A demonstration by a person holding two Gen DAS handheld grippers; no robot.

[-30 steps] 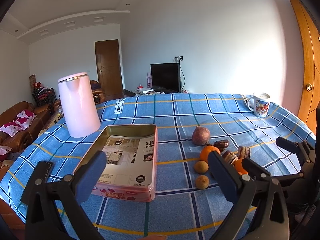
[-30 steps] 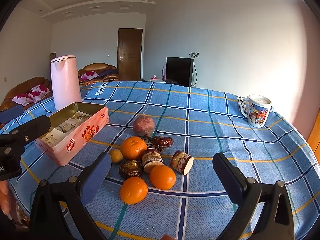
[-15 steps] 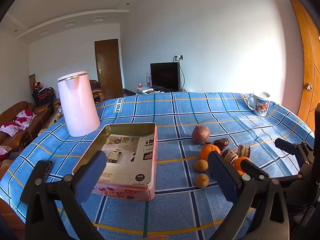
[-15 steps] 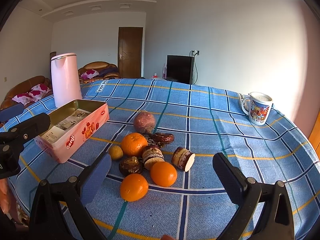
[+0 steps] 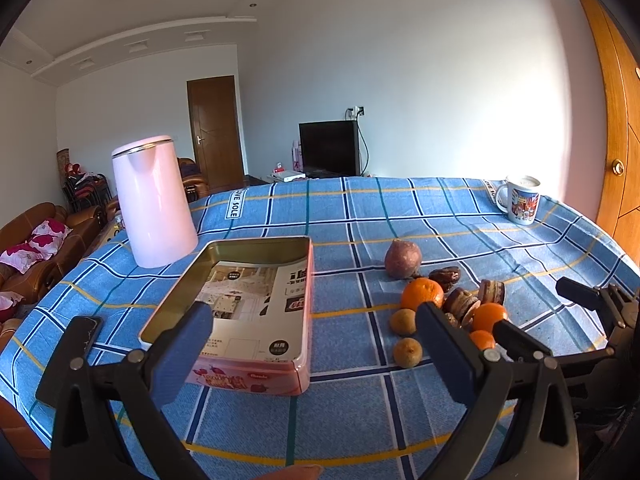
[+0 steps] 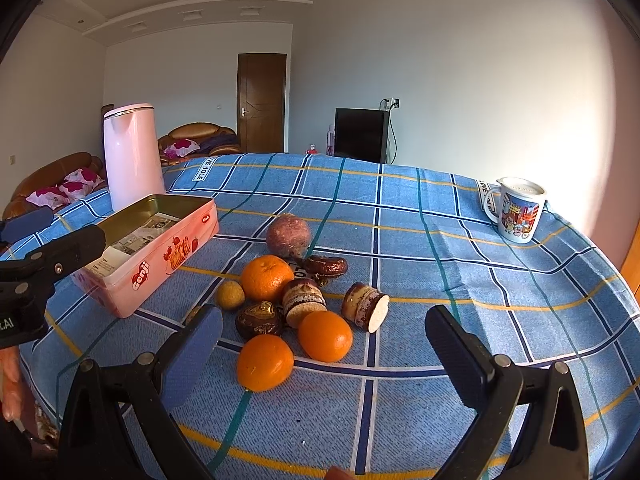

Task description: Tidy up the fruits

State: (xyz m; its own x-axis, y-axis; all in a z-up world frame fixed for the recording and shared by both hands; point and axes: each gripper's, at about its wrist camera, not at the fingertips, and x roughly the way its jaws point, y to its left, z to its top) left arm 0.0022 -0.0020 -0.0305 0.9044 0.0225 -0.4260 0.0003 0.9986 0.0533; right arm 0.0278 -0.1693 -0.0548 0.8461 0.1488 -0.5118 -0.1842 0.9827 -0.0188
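Bare cloth lies before the nearest orange [image 6: 265, 361] — open approach. The fruit cluster is tight; cakes [image 6: 304, 302] touch oranges. The tin [image 6: 150, 246] and kettle [image 6: 132, 156] wall the left; the mug [image 6: 518, 210] stands well apart.

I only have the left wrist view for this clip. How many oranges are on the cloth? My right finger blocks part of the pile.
Observer: Three. The right wrist view shows the nearest orange whole, with a second beside it and a third behind.
Operator: Does the tin carry a brand name?
Observer: Yes, the pink tin reads "cenji" on its long side.
Operator: Is the right gripper holding anything?
Observer: No, the right gripper is open, above the cloth with nothing between its fingers.
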